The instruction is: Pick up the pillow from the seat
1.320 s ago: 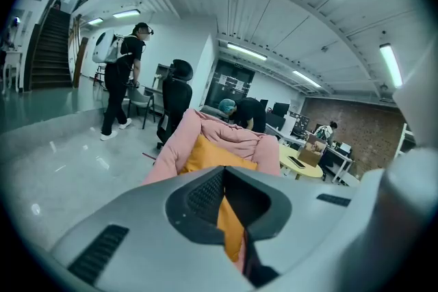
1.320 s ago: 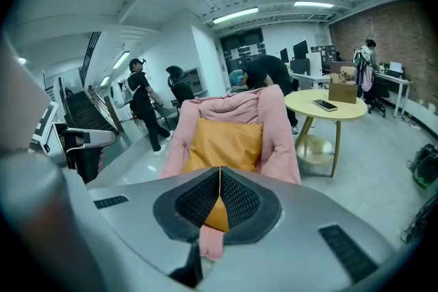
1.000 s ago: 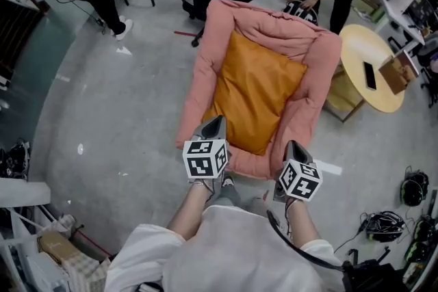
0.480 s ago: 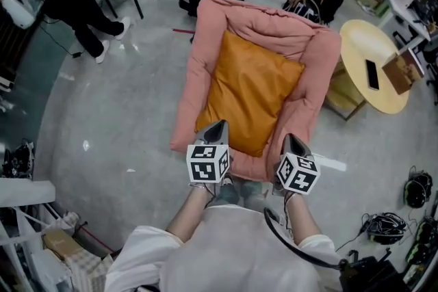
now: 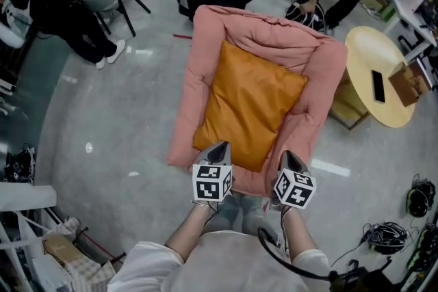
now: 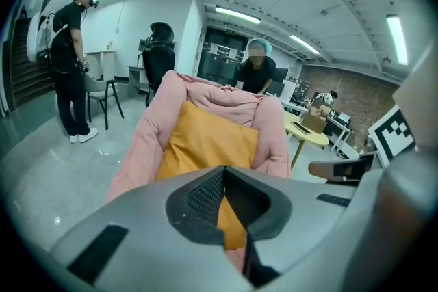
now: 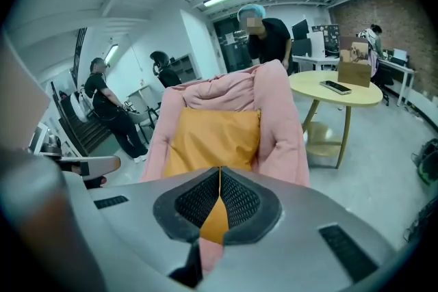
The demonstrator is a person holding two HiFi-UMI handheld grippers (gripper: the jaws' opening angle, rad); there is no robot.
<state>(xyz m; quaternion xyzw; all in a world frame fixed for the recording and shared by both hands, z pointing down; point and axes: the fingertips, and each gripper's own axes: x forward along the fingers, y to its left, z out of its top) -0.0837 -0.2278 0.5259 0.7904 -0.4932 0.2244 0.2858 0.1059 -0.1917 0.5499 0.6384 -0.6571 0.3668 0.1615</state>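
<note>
Pillow (image 5: 250, 102): soft, probably light | I aim for near corners | left gripper (image 5: 219, 147), right gripper (image 5: 291, 158): jaws pressed together, empty

Matt orange cloth pillow (image 5: 250, 102) on soft pink padded seat (image 5: 200, 72).

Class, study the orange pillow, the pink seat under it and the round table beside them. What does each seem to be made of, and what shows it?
The orange pillow: likely smooth fabric or faux leather, slight sheen, soft creases. The pink seat: matte padded fabric, puffy rolled rim with wrinkles. The round table: pale wood or laminate, flat even top; which is unclear.
</note>
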